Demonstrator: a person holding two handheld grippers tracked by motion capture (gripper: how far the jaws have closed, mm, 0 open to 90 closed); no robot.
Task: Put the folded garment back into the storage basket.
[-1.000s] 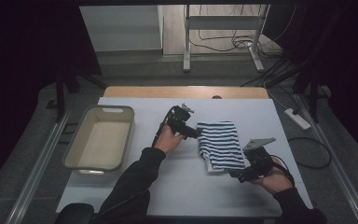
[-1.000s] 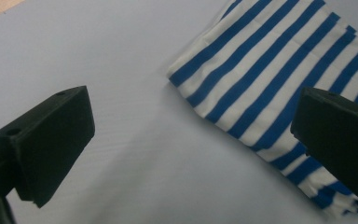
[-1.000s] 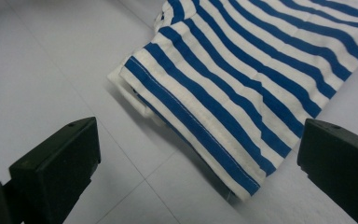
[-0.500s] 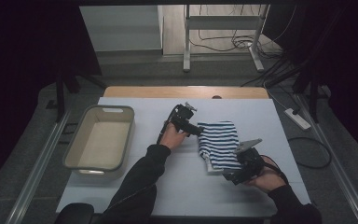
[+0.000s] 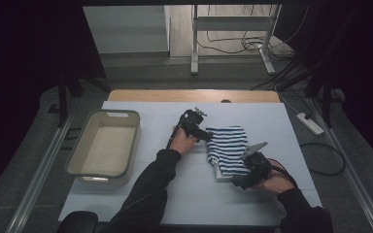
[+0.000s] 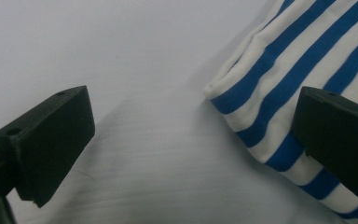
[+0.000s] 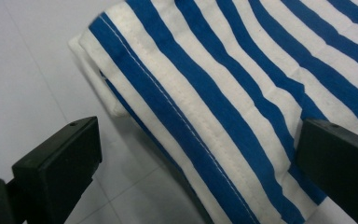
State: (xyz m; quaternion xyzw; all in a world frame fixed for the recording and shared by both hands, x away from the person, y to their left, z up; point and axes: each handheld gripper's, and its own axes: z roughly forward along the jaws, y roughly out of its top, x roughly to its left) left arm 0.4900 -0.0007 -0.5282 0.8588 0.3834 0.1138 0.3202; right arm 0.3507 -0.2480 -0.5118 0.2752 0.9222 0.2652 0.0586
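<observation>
Lying folded on the white table (image 5: 141, 194), the striped cloth (image 5: 228, 148) meets dark surroundings.

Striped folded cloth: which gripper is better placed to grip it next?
Probably the right gripper: its open jaws already straddle the striped folded cloth's hemmed corner. The left gripper, also open, has mostly bare table between its jaws, the cloth's edge near one jaw.

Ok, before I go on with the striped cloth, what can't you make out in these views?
- High view: the near end of the striped cloth is covered by the right tool and hand.
- Left gripper view: one black jaw overlaps the cloth; the frame's edges cut the cloth off.
- Right gripper view: the cloth runs past the top and right edges; its underside is hidden.
- High view: the bottom of the beige bin is too dim to judge.
</observation>
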